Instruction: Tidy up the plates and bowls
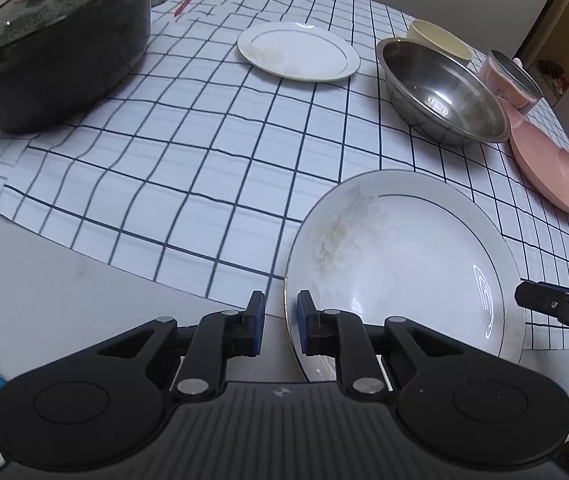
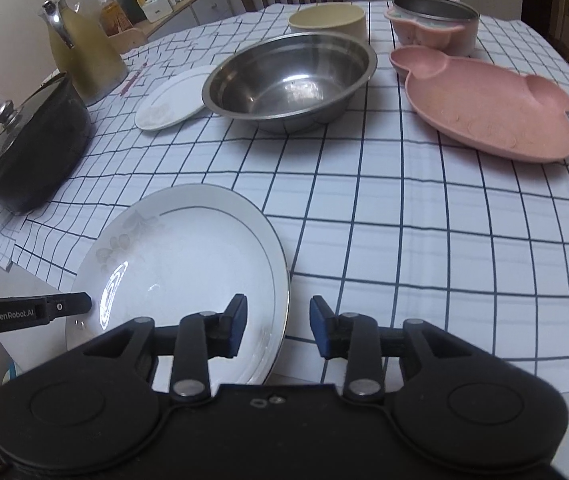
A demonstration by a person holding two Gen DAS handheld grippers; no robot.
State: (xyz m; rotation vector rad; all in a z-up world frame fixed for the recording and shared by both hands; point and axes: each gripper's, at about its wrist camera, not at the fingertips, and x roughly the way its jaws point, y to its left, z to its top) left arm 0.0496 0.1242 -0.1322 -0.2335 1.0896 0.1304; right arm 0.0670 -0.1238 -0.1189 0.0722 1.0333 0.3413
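Observation:
A large white plate (image 1: pixel 404 264) with a grey flower print lies at the near edge of the table; it also shows in the right wrist view (image 2: pixel 188 272). My left gripper (image 1: pixel 280 324) is open, its fingers straddling the plate's left rim. My right gripper (image 2: pixel 278 326) is open, its fingers straddling the plate's right rim. A smaller white plate (image 1: pixel 298 51) lies farther back. A steel bowl (image 2: pixel 288 80), a cream bowl (image 2: pixel 328 20), a pink divided plate (image 2: pixel 488 108) and a pink bowl with a steel insert (image 2: pixel 436 20) stand at the far right.
A black pot with a glass lid (image 1: pixel 52 44) stands at the left. A yellow jug (image 2: pixel 80 56) and a red pen (image 1: pixel 185 2) are behind it. A checked cloth (image 2: pixel 404 208) covers the table. Chairs and a cluttered shelf stand beyond.

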